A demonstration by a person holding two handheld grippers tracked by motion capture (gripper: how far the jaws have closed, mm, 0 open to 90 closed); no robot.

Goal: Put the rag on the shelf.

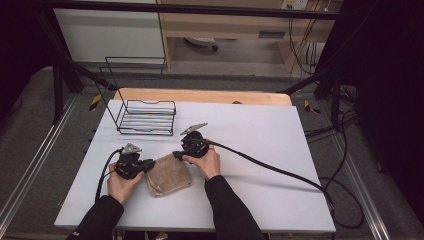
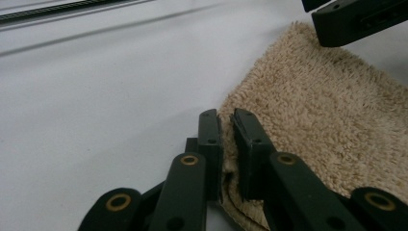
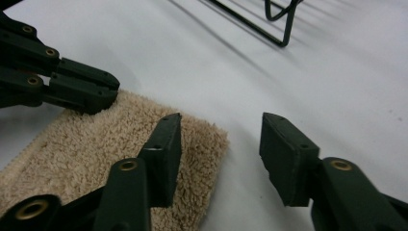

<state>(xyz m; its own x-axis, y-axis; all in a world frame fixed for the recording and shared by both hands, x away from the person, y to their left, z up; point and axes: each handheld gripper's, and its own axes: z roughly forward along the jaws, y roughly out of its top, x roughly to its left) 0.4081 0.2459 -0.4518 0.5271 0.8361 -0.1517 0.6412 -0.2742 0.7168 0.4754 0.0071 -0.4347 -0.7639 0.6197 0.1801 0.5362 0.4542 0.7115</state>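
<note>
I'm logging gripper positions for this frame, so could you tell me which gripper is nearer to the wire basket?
The right gripper. It sits at the towel's far corner, just in front of the wire basket. The left gripper, shut on the towel's left edge, is farther back toward the person.

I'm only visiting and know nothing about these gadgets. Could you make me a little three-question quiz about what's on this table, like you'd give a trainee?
1. True or false: the left gripper has its jaws nearly closed on an edge of the beige towel.
2. Which describes the right gripper? A) clamped on the wire rack; B) jaws wide apart at the towel's corner; C) lifted high off the table.
3. Fill in: the black wire rack stands at the table's far ____ side, seen from the high view.

Key: 1 true. 2 B. 3 left.
</note>
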